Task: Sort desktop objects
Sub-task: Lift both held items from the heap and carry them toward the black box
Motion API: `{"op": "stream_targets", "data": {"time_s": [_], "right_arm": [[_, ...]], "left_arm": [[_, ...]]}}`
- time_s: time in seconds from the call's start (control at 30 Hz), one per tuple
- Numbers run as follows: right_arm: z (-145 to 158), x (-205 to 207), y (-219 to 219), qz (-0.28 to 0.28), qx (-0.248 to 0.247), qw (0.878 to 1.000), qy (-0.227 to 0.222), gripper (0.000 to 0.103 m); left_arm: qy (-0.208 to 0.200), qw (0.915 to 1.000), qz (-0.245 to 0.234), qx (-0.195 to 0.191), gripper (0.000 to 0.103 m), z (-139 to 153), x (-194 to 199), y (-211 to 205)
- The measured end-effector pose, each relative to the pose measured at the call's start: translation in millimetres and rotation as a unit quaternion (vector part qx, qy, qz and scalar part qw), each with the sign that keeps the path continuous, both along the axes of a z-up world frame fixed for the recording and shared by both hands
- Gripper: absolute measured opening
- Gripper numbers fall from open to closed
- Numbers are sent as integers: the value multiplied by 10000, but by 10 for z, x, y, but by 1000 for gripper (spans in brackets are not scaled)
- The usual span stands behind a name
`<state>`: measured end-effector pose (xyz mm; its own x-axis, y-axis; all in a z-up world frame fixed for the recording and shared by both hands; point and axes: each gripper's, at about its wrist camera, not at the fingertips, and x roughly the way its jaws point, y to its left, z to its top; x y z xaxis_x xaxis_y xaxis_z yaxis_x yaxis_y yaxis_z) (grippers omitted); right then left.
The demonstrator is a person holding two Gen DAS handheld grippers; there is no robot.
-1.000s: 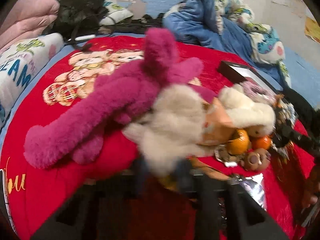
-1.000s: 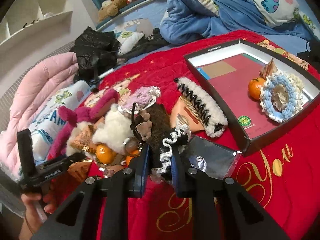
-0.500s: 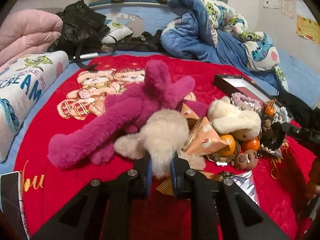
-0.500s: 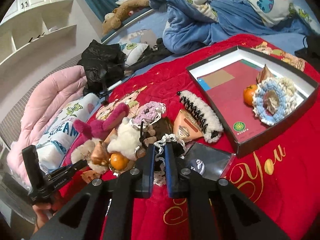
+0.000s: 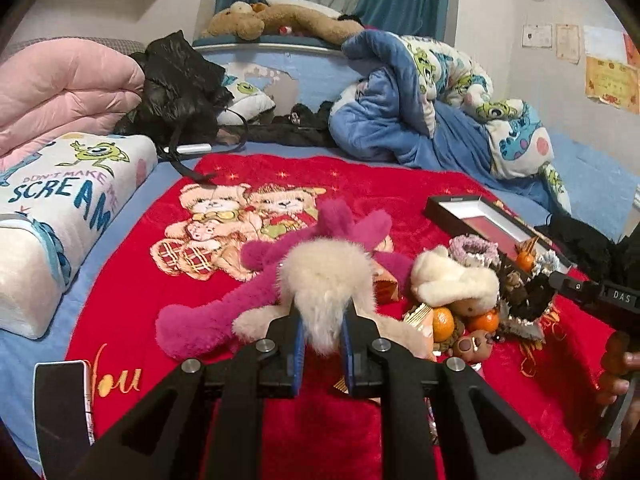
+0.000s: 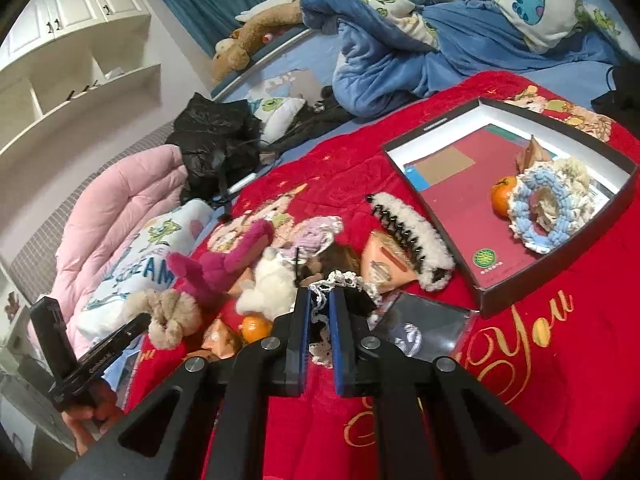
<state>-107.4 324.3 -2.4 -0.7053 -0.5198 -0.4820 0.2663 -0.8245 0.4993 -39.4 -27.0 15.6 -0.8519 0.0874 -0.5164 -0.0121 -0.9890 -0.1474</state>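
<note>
The left gripper (image 5: 322,334) pinches a fluffy beige plush hair tie (image 5: 326,280) above the red fleece blanket (image 5: 132,288), over a long magenta plush toy (image 5: 212,316). The right gripper (image 6: 320,312) is clamped on a black scrunchie with white lace trim (image 6: 346,284) (beside the pile of oranges and plush pieces), while the shallow black cardboard box (image 6: 556,268) lies well to its right.

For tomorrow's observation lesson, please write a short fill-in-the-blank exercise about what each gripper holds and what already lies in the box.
1. The left gripper is shut on a fluffy ____ plush piece.
2. The right gripper is shut on a black item trimmed with white ____.
3. In the black box, a blue knitted ring lies beside an orange ____.

Missing words: beige; lace; fruit
</note>
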Motion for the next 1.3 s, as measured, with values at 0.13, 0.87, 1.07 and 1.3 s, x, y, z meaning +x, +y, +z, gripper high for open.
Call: {"op": "stream_targets", "data": {"time_s": [0.13,0.87,1.07,1.3], "right_arm": [[24,22,-22,-22,45,10000,54,10],[110,368,299,-246,67,9997,34,13],[-68,240,51,-109,546,9984,-131,13],[-178,69,-154,-224,1062,9938,-242,15]], "left_arm": [[-11,10000,-33,92,16,22,49,9],[104,9947,-1003,194,16,182,134,1161],[-24,9939,-1075,259,16,117,96,1153],[-76,9942,-1039,272,16,67,89,947]]}}
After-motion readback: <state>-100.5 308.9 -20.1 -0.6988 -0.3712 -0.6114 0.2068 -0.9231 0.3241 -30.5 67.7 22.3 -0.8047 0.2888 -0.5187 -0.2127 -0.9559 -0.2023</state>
